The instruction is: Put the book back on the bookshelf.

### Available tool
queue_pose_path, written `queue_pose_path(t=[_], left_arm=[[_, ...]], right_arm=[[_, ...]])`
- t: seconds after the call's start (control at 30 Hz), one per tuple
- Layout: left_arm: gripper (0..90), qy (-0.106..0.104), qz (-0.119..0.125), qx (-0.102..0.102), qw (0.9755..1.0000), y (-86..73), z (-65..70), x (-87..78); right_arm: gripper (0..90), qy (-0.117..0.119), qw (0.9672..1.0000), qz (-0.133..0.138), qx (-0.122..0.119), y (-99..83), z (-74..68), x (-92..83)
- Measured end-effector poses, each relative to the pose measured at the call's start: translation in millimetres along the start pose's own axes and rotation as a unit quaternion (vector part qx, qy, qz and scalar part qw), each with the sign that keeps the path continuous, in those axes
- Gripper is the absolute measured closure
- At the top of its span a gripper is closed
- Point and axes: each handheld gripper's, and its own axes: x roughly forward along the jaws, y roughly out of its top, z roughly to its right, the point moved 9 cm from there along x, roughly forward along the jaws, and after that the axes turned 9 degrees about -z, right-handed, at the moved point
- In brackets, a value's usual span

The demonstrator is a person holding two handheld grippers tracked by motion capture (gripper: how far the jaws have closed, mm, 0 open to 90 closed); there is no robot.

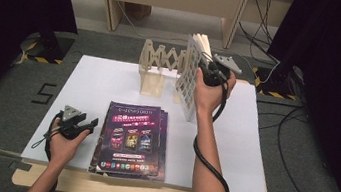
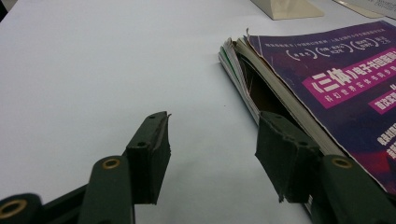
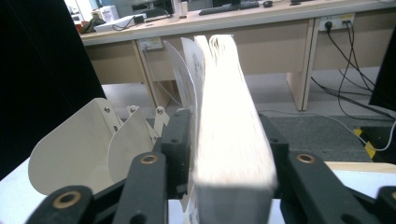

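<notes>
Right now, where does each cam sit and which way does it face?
High view: above the person's side, facing forward and down at the table; both forearms show.
Left gripper view: low over the table, facing the magazine stack; own jaws apart.
Right gripper view: facing the desks, upright book between its jaws.
Shared: the magazine stack appears in high and left gripper views.

1. On my left, the white table [image 1: 111, 75] lies bare ahead of the left gripper [image 2: 212, 149]; I can slide forward freely there.
2. The magazine stack [image 1: 133, 139] sits just beside that gripper's right jaw and blocks sideways travel.
3. The folding rack [image 1: 160, 67] stands at the far middle, walling off the back.
4. The upright book [image 1: 192, 76] stands between my right gripper's [image 3: 229, 154] jaws, just beside the rack.
5. The table's right part is open.
</notes>
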Motion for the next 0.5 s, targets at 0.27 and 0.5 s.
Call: queue_pose_path(t=[0.27, 0.5], left_arm=[[43.5, -0.002, 0.001, -0.001, 1.0000, 0.2, -0.1, 0.1], [43.5, -0.001, 0.000, 0.001, 1.0000, 0.0, 0.3, -0.2]], right_arm=[[60.3, -0.008, 0.9999, -0.012, -0.004, 12.0, 2.4, 6.4], [64.2, -0.010, 0.9997, -0.022, 0.003, 9.9, 4.6, 10.5]])
